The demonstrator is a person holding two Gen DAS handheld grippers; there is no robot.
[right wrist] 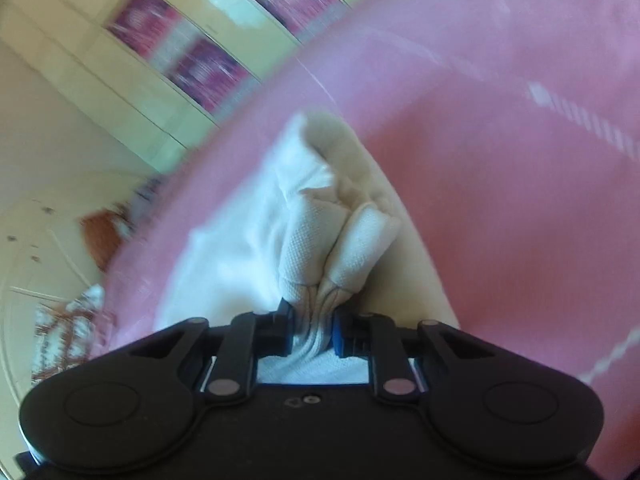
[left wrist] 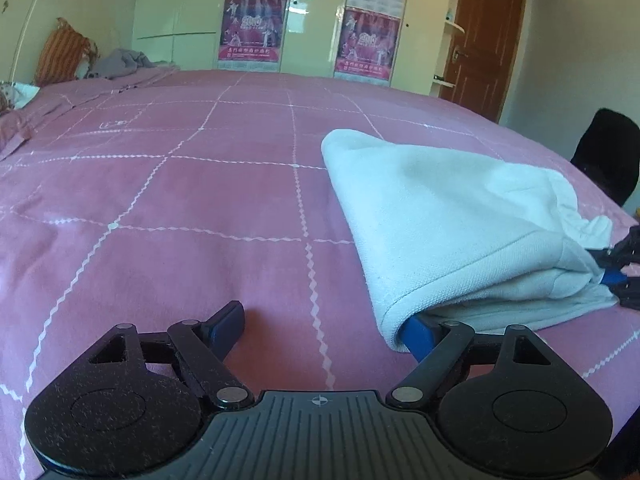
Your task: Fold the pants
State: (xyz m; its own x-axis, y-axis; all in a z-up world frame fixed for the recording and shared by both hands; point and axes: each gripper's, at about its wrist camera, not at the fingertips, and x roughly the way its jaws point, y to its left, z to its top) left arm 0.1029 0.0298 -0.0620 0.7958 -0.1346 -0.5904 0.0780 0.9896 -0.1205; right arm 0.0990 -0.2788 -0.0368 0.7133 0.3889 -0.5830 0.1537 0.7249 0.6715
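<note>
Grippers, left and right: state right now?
Left gripper: open, one of its fingers tucked under the white pants, nothing clamped.
Right gripper: shut on the bunched white pants.

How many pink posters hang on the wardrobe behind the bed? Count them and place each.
2. One poster hangs on the wardrobe left of centre; the other poster hangs further right, nearer the brown door. Others may lie outside the view.

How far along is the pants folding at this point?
Done: the white pants already lie doubled over on the pink bedspread. In hand: the right gripper is shut on a bunched edge of them, while the left gripper stands open, one finger tucked under the near fold. Left: finishing the fold and flattening it.
</note>
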